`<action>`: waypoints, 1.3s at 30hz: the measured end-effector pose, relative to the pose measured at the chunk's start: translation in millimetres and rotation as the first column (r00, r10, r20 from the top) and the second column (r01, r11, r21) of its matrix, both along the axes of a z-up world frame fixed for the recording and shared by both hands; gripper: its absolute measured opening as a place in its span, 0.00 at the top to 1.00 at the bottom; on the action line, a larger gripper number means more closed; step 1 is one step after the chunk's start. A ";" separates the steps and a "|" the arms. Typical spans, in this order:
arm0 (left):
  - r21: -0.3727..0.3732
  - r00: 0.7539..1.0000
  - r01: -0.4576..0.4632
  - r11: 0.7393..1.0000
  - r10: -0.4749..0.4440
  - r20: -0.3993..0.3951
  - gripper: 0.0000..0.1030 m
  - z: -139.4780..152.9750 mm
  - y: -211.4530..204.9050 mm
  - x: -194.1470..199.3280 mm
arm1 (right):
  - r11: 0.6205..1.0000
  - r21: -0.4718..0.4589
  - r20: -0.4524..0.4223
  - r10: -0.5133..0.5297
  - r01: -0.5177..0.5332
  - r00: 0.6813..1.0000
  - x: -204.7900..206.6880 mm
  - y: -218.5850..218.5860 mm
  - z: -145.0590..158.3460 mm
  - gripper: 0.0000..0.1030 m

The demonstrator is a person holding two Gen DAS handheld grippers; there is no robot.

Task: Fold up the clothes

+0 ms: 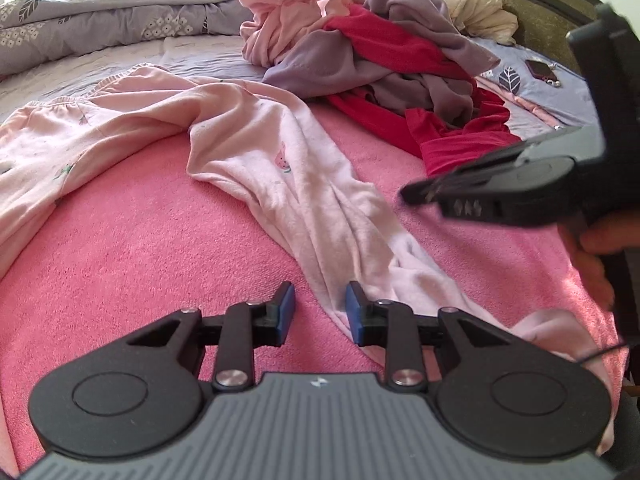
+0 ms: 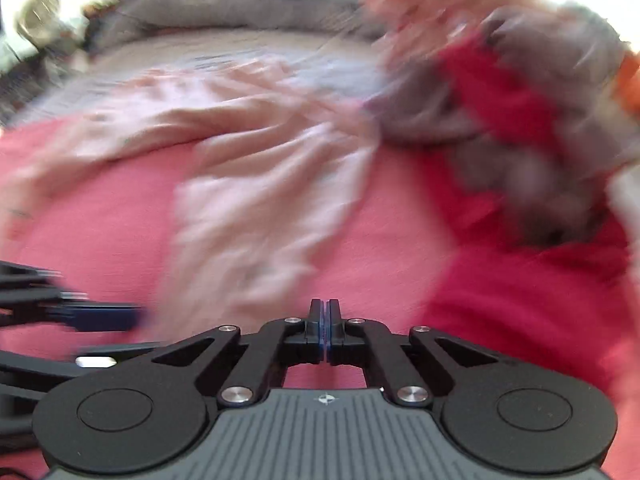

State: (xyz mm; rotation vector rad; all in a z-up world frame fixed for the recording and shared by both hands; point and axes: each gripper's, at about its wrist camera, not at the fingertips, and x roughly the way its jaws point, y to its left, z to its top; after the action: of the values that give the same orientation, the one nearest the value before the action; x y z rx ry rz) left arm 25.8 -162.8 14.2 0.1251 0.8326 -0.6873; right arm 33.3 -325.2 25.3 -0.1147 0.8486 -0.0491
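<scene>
A pair of pale pink cotton pyjama trousers with small watermelon prints [image 1: 288, 168] lies spread across a bright pink terry towel [image 1: 140, 240] on a bed, waistband toward 9 o'clock in the left wrist view and one twisted leg trailing down toward 5 o'clock. The left gripper [image 1: 320, 312] hovers at 6 o'clock, its blue-padded jaws apart; the edge of the trouser leg lies between them, just beside the right pad, and is not pinched. The right gripper [image 2: 324, 330] has its jaws pressed together on nothing, above bare towel in its own motion-blurred view; in the left wrist view it comes in from 3 o'clock, carried by a person's hand [image 1: 592, 256], its tip above the towel near the trouser leg. At 1 o'clock sits a heap of unfolded clothes [image 1: 400, 60] in red, mauve and pink. A grey quilt with leaf prints [image 1: 100, 12] fills 11 o'clock. A dark red phone [image 1: 541, 70] lies at 2 o'clock.
</scene>
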 end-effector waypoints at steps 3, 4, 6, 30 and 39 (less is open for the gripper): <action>-0.017 0.999 0.003 1.000 -0.002 0.047 0.64 -3.5 3.6 -7.2 | 0.999 0.035 0.065 -0.024 0.022 0.998 -7.9 -27.6 6.7 0.94; -0.018 0.998 0.001 1.000 0.000 0.064 0.63 -4.2 3.8 -9.9 | 0.997 0.077 0.086 -0.004 -0.002 0.996 -14.5 -32.7 8.6 0.92; -0.017 0.996 -0.001 1.000 0.002 0.087 0.62 -5.0 3.6 -13.3 | 0.995 0.095 0.121 0.019 -0.031 0.992 -29.8 -33.3 9.1 0.85; 0.135 0.990 -0.087 0.987 0.071 0.118 0.21 12.4 29.6 -62.5 | 0.897 0.264 0.164 0.321 -0.355 0.933 -169.2 -46.6 22.0 0.29; 0.147 0.996 -0.033 0.989 0.020 0.090 0.21 16.7 9.5 -83.1 | 0.961 0.189 0.162 0.175 -0.204 0.971 -166.9 -1.4 40.4 0.94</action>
State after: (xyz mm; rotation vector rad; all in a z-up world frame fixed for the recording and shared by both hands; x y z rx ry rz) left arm -57.2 -153.4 30.9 0.2764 0.7982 -0.5903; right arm -133.6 -326.6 65.7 0.0013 0.6903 0.2083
